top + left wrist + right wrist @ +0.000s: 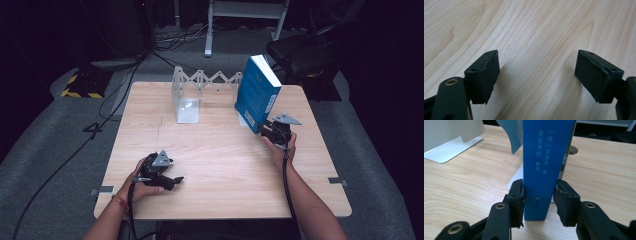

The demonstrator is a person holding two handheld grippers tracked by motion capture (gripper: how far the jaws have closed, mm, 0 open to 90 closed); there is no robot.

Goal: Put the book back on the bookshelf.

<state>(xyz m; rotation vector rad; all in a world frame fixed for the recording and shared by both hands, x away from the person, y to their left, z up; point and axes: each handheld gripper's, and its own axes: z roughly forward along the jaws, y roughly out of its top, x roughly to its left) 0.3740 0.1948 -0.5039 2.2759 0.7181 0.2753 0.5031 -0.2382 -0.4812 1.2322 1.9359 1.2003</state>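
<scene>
A thick blue book with a stiff cover and white pages was seen standing upright but tilted on the pale wooden table, just right of the white folding metal book rack. The book was judged to be heavy and stiff, with a smooth cover that could slip, so it was best taken low on the spine, with a pad on each cover.

That was how it was held. The right gripper was clamped on the bottom of the spine, with one black pad pressed on each side. The jaws were only as wide as the book was thick.

The left gripper was seen well away from the book rack, near the front edge of the table. Its jaws were spread wide, and nothing was held between them; only bare wood was seen there.
</scene>
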